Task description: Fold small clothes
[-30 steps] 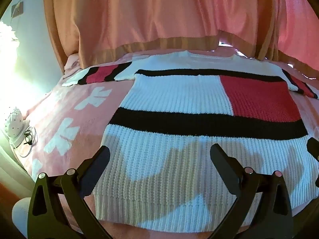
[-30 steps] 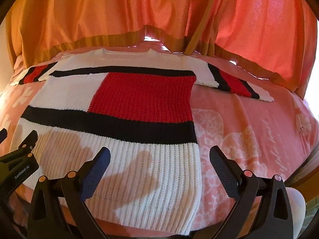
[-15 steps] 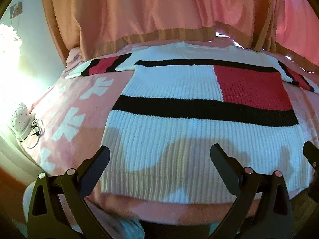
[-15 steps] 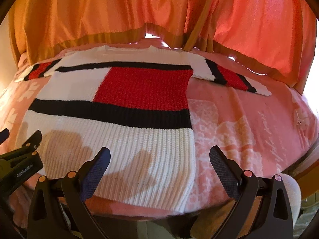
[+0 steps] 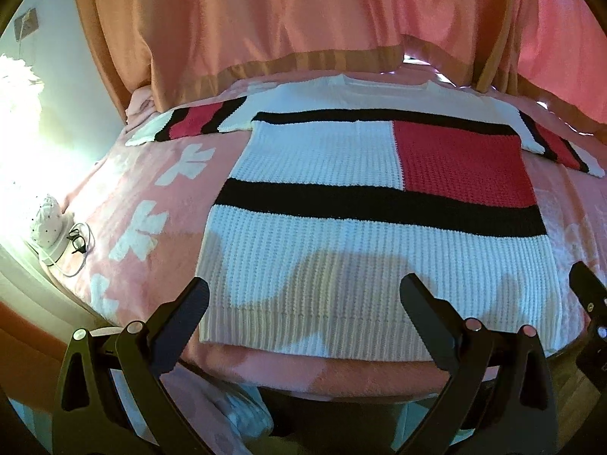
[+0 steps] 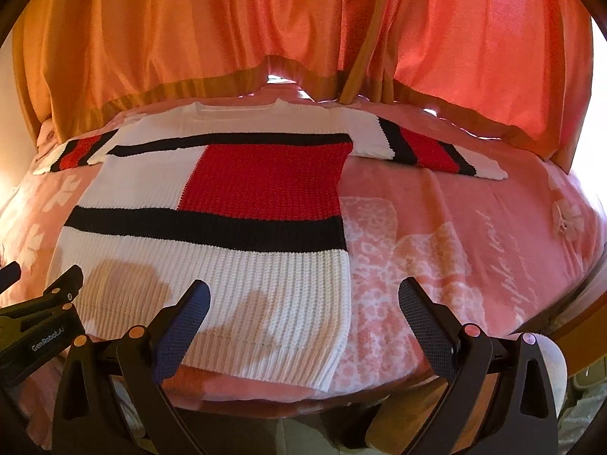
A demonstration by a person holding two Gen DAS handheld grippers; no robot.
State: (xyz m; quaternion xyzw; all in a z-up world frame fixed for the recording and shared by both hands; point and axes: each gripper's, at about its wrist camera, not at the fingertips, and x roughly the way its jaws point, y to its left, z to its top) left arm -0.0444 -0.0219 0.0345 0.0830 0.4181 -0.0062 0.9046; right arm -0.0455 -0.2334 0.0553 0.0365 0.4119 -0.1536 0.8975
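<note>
Both wrist views, taken from the near edge of the bed (image 5: 125, 174). I see a knitted sweater (image 5: 353, 204) lying flat on the pink blanket (image 6: 455, 250); its body is white with two black bands and a red block, its hem runs along the near edge of the bed, and its neckline points to the far edge, under the orange curtain (image 6: 265, 19). Both sleeves are spread out sideways toward the far corners; each carries red and black stripes.

My left claw (image 5: 303, 299) is released, jaws spread wide, hanging just above the hem near the sweater's left lower corner; it touches no cloth as far as I can tell. My right claw (image 6: 303, 299) is likewise released, jaws wide; its left finger stands over the white ribbing, its right finger over bare blanket, so the sweater's right side edge falls between them. The left claw also shows at the left margin of the right wrist view, beside the hem.

At the bed's left edge, in strong light, lie a white spotted object (image 5: 47, 223) and a thin cable (image 5: 77, 242); what the object is I cannot tell.
</note>
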